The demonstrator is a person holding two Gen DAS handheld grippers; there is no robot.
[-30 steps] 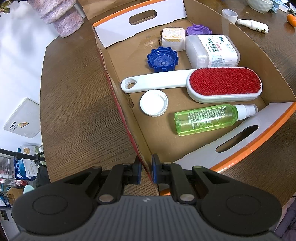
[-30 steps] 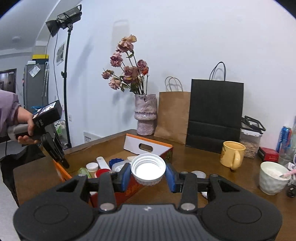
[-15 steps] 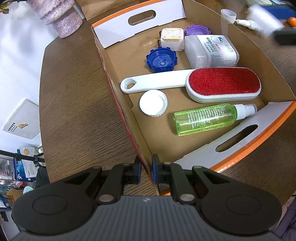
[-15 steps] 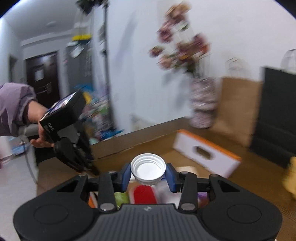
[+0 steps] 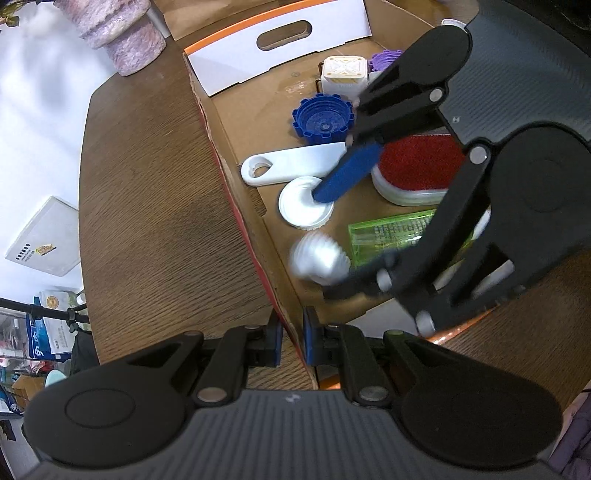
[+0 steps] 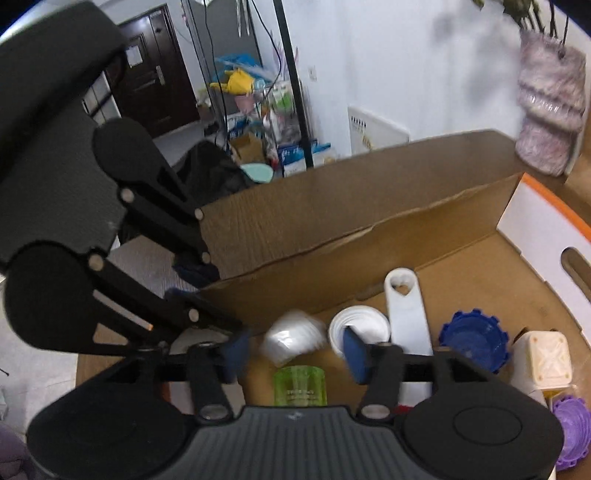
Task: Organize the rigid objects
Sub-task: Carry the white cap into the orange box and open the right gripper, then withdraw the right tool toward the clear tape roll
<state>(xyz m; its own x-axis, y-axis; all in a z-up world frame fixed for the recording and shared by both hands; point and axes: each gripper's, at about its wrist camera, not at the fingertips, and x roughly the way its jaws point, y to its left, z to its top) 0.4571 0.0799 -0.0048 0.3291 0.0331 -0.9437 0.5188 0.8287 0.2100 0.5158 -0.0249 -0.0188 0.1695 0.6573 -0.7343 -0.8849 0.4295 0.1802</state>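
An open cardboard box (image 5: 236, 206) lies on a wooden table (image 5: 147, 221). My left gripper (image 5: 293, 339) is shut on the box's near side wall and also shows at the left of the right wrist view (image 6: 192, 277). My right gripper (image 6: 295, 352) hangs over the box with its jaws opening. A white ribbed cap (image 6: 291, 338) sits blurred between its blue pads (image 6: 354, 354), touching neither. In the left wrist view the same cap (image 5: 319, 260) is just above the box floor, under the right gripper (image 5: 327, 243).
The box also holds a second white cap (image 5: 304, 205), a blue cap (image 5: 321, 123), a red lint brush (image 5: 417, 162), a green spray bottle (image 5: 388, 236), a white square container (image 5: 345, 74) and a purple cap (image 6: 570, 421). A pink vase (image 5: 122, 33) stands beyond the box.
My right gripper swung from beside the box to over it, tilted down, and opened. The white cap it gripped is now loose between its pads. The left gripper kept its hold.
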